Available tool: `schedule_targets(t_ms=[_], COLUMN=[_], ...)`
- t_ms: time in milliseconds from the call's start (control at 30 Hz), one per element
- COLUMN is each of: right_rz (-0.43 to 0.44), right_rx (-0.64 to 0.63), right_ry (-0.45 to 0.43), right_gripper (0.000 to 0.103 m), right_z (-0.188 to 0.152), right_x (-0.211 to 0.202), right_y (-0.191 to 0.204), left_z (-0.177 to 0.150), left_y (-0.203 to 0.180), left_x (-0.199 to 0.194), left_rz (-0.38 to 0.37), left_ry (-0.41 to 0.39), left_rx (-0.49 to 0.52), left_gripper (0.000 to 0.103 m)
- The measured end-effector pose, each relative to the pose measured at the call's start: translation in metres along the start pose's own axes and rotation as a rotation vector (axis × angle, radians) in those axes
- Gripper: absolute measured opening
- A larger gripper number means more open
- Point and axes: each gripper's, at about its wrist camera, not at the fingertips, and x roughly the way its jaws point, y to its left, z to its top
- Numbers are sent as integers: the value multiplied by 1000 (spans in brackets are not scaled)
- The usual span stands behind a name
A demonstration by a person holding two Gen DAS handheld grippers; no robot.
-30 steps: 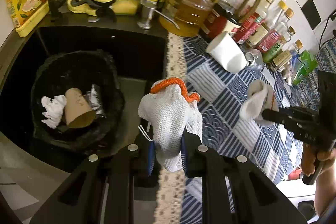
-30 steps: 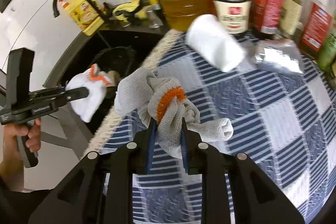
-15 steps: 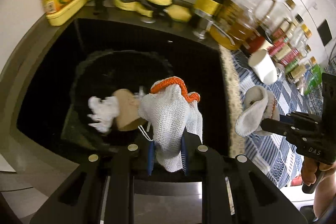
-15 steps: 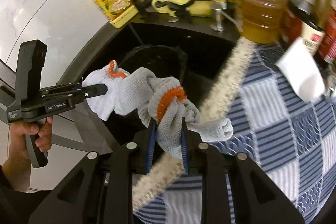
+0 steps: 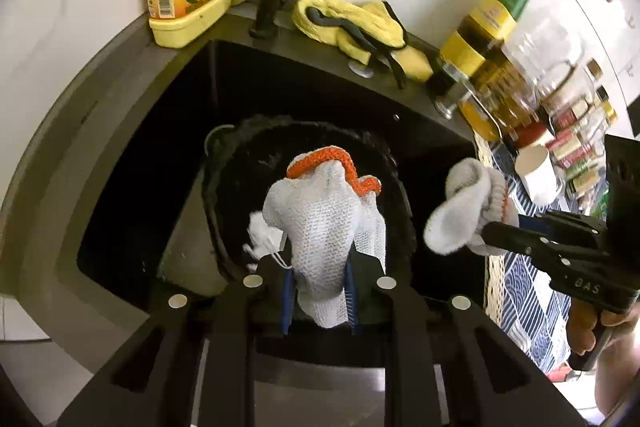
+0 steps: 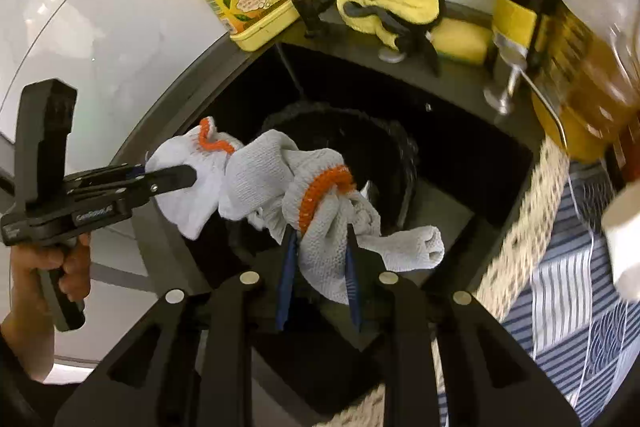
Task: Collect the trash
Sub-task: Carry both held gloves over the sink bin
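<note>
Gloves hang from both tools. The left tool (image 5: 318,297) is squeezed shut on a white glove (image 5: 320,223) with an orange cuff, right above the black bin (image 5: 394,163) in the sink (image 5: 132,131). The right tool (image 6: 320,281) pinches a bunched-up glove (image 6: 320,211) (also orange-cuffed), just beside the bin's edge. The left hand looks nearer, with its glove pointing straight down into the bin.

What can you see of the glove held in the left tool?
The glove is white knitted fabric with an orange cuff edge, crumpled, cuff uppermost. The left tool is shut on its lower part between blue pads. It hangs over the black-lined bin in the sink, apart from the other glove.
</note>
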Motion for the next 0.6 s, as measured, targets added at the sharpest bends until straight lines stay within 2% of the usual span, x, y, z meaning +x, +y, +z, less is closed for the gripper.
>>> schedule_targets(t_ms=[233, 600], right_rz=[6, 6], right_rx=[4, 19], right_ry=[5, 65], right_gripper=[25, 25], right_z=[40, 70], right_x=[21, 56], right_y=[-4, -26], left_z=[23, 45], left_y=[9, 19], left_x=[11, 54], left_rz=[-15, -33], left_ry=[-1, 59], left_rx=[-23, -71], left_gripper=[19, 19])
